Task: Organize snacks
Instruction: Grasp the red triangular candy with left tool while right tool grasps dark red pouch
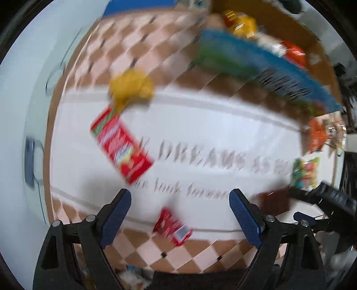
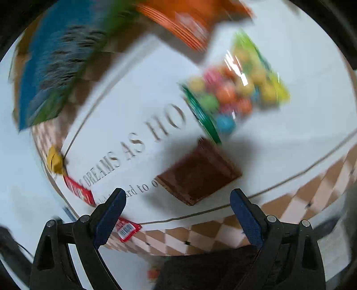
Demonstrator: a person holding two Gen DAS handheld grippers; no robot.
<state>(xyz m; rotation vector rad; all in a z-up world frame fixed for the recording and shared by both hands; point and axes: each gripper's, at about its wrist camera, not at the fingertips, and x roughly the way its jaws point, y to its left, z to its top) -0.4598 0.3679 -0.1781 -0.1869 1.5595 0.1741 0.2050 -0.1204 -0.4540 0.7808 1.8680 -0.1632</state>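
Observation:
Both views are motion-blurred. My left gripper [image 1: 179, 200] is open and empty above a printed mat [image 1: 200, 133]. A red snack box [image 1: 121, 145] lies ahead to its left, a yellow packet [image 1: 131, 85] beyond it, and a small red packet [image 1: 173, 227] between the fingers. My right gripper [image 2: 178, 198] is open and empty just above a brown chocolate packet [image 2: 198, 171]. A bag of coloured candy balls [image 2: 234, 93] lies beyond it, and an orange bag [image 2: 191, 20] further back.
A blue-and-green basket [image 1: 267, 67] stands at the back right with yellow and orange bags behind it; it also shows in the right wrist view [image 2: 55, 55]. The mat has a brown checkered border [image 2: 223, 234]. The right gripper's body [image 1: 330, 200] shows at the left view's right edge.

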